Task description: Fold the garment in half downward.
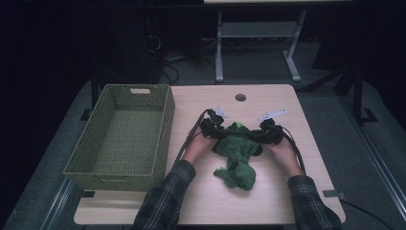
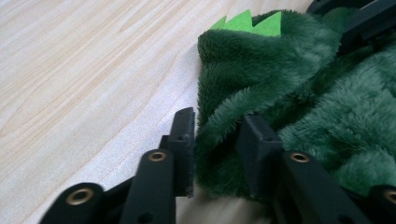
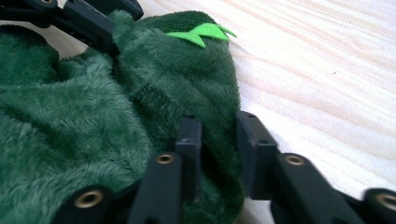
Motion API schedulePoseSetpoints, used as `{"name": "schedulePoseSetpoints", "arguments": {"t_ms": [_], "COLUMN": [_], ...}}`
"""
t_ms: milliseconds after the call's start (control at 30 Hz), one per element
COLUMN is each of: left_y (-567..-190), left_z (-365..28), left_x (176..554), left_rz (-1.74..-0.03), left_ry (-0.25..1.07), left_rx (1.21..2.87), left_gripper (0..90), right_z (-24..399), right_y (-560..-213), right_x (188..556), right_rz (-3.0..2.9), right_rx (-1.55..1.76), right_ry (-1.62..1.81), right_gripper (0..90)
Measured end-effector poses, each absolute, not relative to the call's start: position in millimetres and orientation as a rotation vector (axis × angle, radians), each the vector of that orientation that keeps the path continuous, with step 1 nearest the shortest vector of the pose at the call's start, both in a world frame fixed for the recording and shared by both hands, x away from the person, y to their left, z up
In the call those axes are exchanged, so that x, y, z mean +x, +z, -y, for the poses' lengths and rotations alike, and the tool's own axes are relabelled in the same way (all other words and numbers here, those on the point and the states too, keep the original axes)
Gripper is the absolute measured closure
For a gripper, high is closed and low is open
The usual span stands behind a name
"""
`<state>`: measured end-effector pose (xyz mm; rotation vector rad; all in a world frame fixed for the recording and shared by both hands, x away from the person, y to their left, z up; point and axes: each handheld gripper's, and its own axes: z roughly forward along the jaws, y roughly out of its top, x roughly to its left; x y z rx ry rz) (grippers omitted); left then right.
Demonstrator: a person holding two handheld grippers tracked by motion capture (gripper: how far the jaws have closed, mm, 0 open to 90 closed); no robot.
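Dark green plush garment [image 1: 235,155] lies crumpled on the table [image 1: 268,201], middle of the top, a little toward the person's edge. Bright green felt spikes [image 2: 250,22] stand along its far fold.

Left gripper [image 2: 215,137]: jaws pinching a fold of plush at the garment's left edge, fabric squeezed between the pads. Right gripper [image 3: 218,140]: jaws likewise nipped on a fold at the right edge. Both sit low on the tabletop, a hand [image 1: 198,147] behind each, plaid sleeves [image 1: 165,201] coming in from the near side.

Surface: pale wood-grain laminate, a round cable hole [image 1: 240,97] near the far edge. Woven green basket [image 1: 165,129] rests on the left part, well apart from the garment.

Room: dim, dark floor, cables [image 1: 167,64] trailing behind, light metal legs of a second table [image 1: 219,52] beyond.
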<state>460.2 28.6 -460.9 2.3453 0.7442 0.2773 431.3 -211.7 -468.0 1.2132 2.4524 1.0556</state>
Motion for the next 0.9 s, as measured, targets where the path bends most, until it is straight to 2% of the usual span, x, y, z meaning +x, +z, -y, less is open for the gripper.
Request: {"name": "schedulePoseSetpoints", "arguments": {"t_ms": [100,200,467,667,900], "left_y": [-461.0,-457.9,-439.3,-411.3,-381.3], "left_z": [-29.8,-30.9,-35.7,-37.5,-41.0], "left_x": [460.4,459.1,456.6,460.2,460.5], "left_rz": [-0.744,-0.756,-0.753,-0.739,-0.708], "left_ry": [0.269,0.252,0.258,0.301,0.350], "left_rx": [2.344,2.320,2.246,2.188,2.149], "left_gripper": [81.1,86.6,87.3,87.2,87.1], "right_z": [212.1,212.5,215.5,210.2,216.5], "right_y": [-468.3,-466.1,-449.4,-415.5,-394.0], "right_x": [431.3,430.8,427.8,437.1,447.2], "right_rz": [-2.461,-2.463,-2.419,-2.408,-2.351], "right_rx": [1.227,1.225,1.215,1.167,1.168], "right_ry": [1.051,1.059,1.129,1.116,1.159], "right_gripper": [84.7,86.6,86.7,86.9,87.0]}}
